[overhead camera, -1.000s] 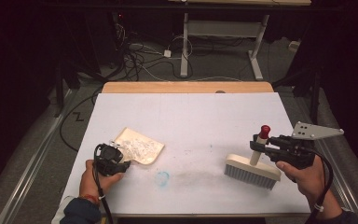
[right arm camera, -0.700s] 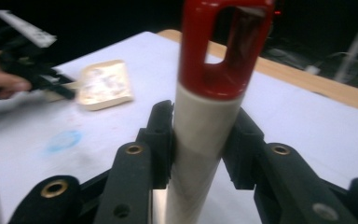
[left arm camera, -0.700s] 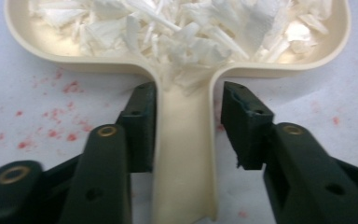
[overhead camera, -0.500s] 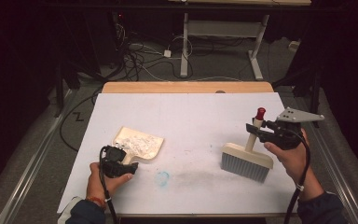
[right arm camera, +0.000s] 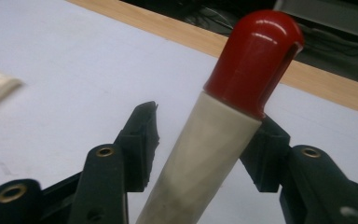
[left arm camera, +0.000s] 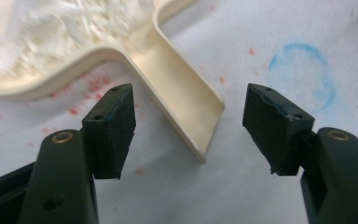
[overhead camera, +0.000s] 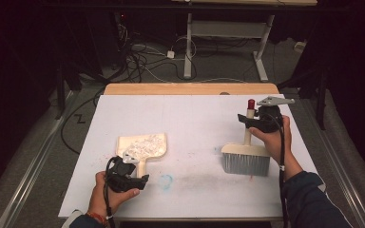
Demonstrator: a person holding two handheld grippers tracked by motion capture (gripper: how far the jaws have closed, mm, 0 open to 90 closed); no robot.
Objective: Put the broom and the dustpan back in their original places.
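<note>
Dark room, grey floor (overhead camera: 38, 156) (tangled cables (overhead camera: 147, 57)), white desk frame (overhead camera: 228, 33)

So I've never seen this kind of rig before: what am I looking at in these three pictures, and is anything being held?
No robot here: a person holds a hand-held two-jaw tool in each hand. The high view looks down on a white table. The other two pictures come from cameras riding on each tool, looking along its black jaws.

On the table lie a cream dustpan with white scraps in it, and a brush standing on its bristles.

The left tool is open just short of the dustpan's handle, which lies free on the table. The right tool has the brush's red-capped handle between its jaws with a gap on one side. Both tools' jaws have just been opening, so nothing is firmly gripped.
</note>
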